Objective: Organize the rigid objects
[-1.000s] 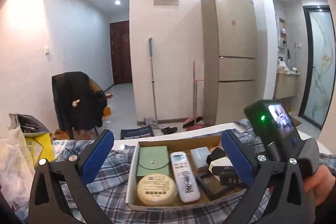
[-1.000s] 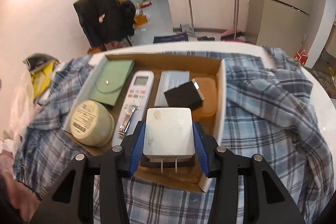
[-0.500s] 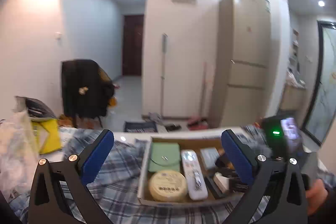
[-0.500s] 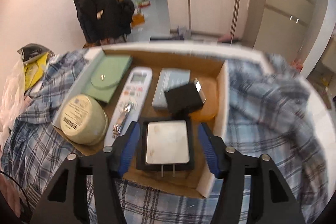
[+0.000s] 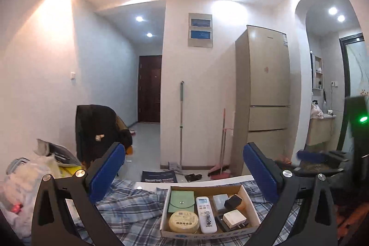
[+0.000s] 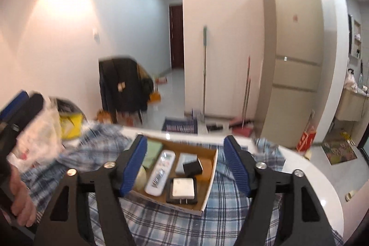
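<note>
My right tongs (image 6: 185,166), jaws just opened and empty, hang above the box (image 6: 211,179), where the white charger (image 6: 183,187) lies straight ahead below, nearer than my open, empty left tongs (image 5: 184,173).

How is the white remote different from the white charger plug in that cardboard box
The white remote is long and narrow, with a small screen and coloured buttons; the white charger plug is short, squarish and plain, with two metal prongs. The remote lies on the box floor with a small metal item on it; the plug rests on a black square object. Both are white, lie flat and sit in the cardboard box.
</note>
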Demonstrator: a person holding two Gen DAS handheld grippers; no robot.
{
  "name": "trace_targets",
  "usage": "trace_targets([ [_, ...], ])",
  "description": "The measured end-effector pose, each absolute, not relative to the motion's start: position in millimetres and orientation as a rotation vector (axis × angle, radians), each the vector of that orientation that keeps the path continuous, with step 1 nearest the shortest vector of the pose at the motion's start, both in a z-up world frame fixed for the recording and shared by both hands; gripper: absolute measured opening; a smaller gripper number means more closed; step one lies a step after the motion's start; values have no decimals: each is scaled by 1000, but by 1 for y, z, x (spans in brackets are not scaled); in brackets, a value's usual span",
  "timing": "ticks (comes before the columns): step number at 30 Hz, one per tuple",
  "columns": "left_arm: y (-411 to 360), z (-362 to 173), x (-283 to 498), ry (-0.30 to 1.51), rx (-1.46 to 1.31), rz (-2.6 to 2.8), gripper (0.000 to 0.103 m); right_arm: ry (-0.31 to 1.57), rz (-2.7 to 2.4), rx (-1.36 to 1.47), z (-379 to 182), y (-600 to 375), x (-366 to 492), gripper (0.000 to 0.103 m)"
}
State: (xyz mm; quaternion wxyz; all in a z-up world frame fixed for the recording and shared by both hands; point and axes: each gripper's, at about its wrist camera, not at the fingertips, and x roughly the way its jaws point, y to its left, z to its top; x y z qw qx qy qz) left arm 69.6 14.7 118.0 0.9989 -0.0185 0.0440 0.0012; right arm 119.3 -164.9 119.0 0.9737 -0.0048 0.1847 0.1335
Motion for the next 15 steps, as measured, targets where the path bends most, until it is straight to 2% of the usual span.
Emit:
trace_targets([
  [3,20,129,44,67,-69,-62,103,241,238,-14,134,-169,84,79],
  [6,20,136,24,62,-50,-51,103,154,214,-3,143,-173,56,81],
  [9,19,142,9,59,-48,-48,103,108,233,26,147,-175,37,103],
  [15,15,138,-7,21,-26,-35,103,42,212,53,147,-178,15,103],
])
